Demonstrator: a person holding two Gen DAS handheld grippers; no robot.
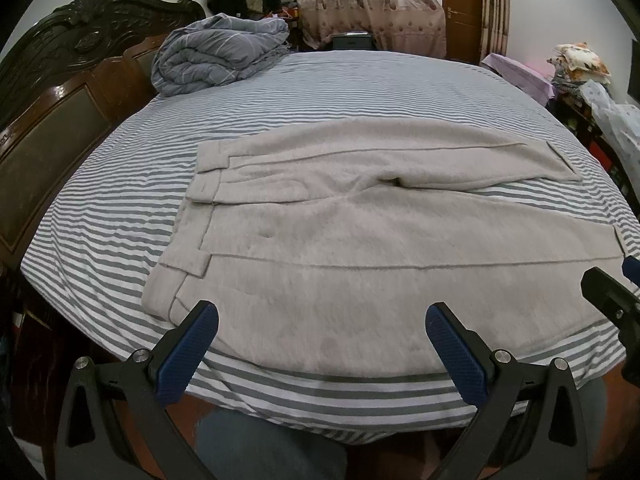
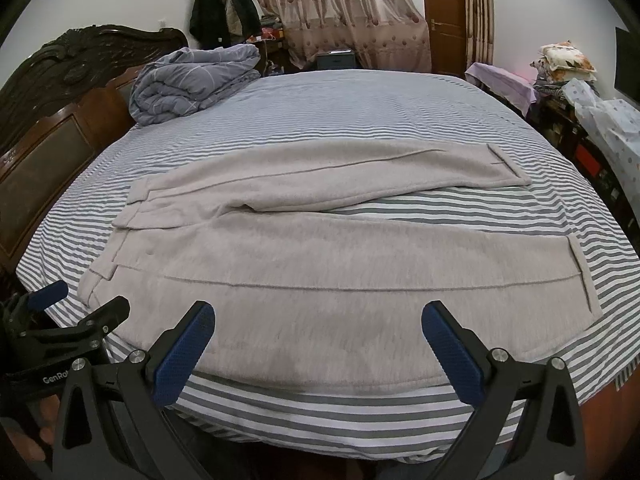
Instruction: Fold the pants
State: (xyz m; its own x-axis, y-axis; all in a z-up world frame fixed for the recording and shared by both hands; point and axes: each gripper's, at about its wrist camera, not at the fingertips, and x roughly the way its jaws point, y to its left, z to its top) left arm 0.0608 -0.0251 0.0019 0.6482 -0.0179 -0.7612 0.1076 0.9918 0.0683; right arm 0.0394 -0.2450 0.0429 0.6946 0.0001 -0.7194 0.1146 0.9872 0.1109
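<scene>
**Left wrist and right wrist views: both tools poised at the near edge of the pants**

Left wrist view shows the left tool (image 1: 322,326) with its blue pads spread wide, holding nothing, hanging over the near hem of the grey pants (image 1: 360,240). In the right wrist view the right tool (image 2: 318,324) is likewise spread and empty, over the same near leg (image 2: 320,304).

The pants lie flat across the striped bed (image 2: 360,92), waistband (image 1: 200,196) to the left, cuffs (image 2: 584,276) to the right, the two legs splayed apart with sheet showing between them.

Judging from this, the step in hand is folding the near leg over the far leg (image 2: 360,164). To do it well, each tool should probably pinch the near side seam, one by the waistband and one by the cuff, lift evenly, and lay the edges in line without dragging the soft fabric.

Beyond lie a bundled quilt (image 2: 192,80) and the carved headboard (image 1: 80,40).

Only partial white lettering, "GenRo", can be read, on the left tool's body (image 2: 56,380).
</scene>
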